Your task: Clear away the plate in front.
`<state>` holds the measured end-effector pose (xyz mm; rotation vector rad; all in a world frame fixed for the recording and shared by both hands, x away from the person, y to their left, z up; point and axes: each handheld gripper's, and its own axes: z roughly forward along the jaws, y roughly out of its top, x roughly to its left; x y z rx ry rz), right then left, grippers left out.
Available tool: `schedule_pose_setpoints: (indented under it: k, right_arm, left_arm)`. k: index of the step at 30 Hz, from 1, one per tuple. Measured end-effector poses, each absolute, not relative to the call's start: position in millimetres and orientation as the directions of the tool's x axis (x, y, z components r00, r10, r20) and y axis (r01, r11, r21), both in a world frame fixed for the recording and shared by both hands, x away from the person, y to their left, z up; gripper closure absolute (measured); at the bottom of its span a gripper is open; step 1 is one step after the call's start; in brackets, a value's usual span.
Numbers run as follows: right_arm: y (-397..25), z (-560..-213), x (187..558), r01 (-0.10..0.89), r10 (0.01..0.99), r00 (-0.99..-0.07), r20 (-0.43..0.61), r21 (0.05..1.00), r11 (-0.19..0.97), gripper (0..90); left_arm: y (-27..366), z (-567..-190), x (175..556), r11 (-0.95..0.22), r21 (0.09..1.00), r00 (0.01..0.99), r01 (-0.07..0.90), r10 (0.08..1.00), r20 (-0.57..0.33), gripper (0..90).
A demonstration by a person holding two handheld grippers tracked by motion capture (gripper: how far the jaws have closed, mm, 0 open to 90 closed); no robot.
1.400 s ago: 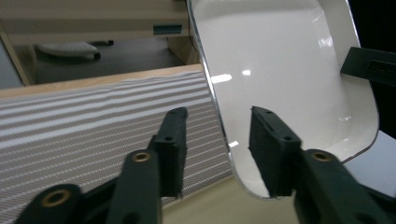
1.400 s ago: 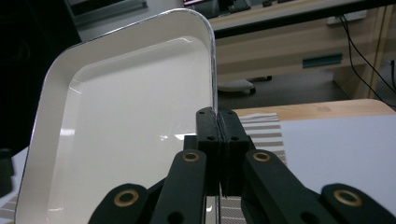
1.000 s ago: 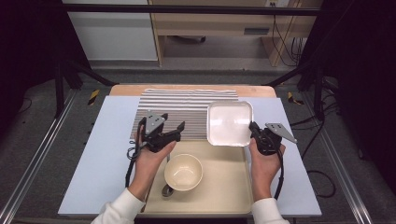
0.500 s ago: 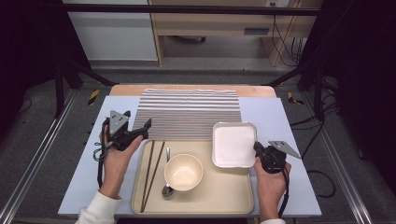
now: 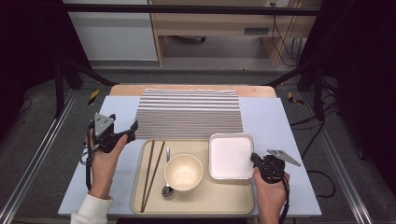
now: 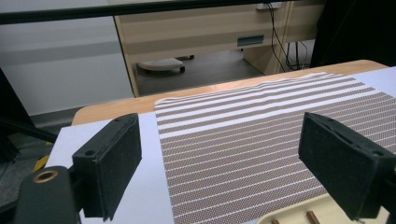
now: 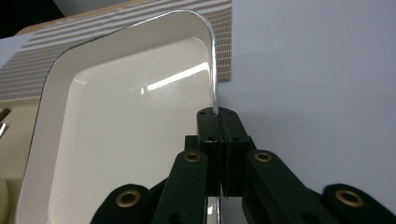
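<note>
White square dish [image 5: 230,156] sits at the back right corner of the beige tray [image 5: 201,198], its right rim pinched by our right hand-held gripper [image 7: 218,122], jaws pressed together on the edge. W/ the tray as landmark: cream bowl [image 5: 183,171] rests mid-tray w/ a spoon [image 5: 167,186] just left of it, brown chopsticks [image 5: 152,175] lie along the tray's left side, & the striped mat [image 5: 189,113] lies just behind it on the surface [image 5: 116,109]. Our left hand-held gripper [image 5: 122,135] hovers left of the tray, jaws spread wide, holding nothing.
</note>
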<state>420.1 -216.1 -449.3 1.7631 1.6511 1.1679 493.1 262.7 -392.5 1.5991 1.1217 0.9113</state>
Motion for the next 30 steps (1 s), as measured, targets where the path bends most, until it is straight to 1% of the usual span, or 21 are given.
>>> schedule_pose_setpoints:
  k: [3,7,13,25,28,30]
  right_arm:
    - [-213,-451,421,0.600,0.956,-0.085,0.281,0.781,-0.176,89.1]
    - [-209,-454,421,0.631,0.952,-0.089,0.294,0.756,-0.174,89.1]
    - [-207,-463,416,0.674,0.942,-0.070,0.329,0.712,-0.198,89.0]
    - [-206,-472,408,0.713,0.922,-0.055,0.384,0.661,-0.233,88.4]
    - [-207,-474,407,0.709,0.917,-0.061,0.395,0.663,-0.238,88.2]
    - [-207,-476,406,0.706,0.911,-0.068,0.407,0.665,-0.245,84.8]
  left_arm:
    - [263,-391,492,-0.142,0.961,0.299,0.238,0.952,0.067,12.8]
    - [264,-391,492,-0.136,0.961,0.300,0.242,0.952,0.059,12.8]
    - [267,-390,492,-0.131,0.962,0.294,0.242,0.954,0.056,12.9]
    - [267,-393,494,-0.139,0.956,0.299,0.257,0.952,0.058,13.2]
    - [267,-395,494,-0.141,0.955,0.299,0.262,0.953,0.058,13.3]
    - [267,-396,495,-0.144,0.953,0.300,0.265,0.952,0.061,13.3]
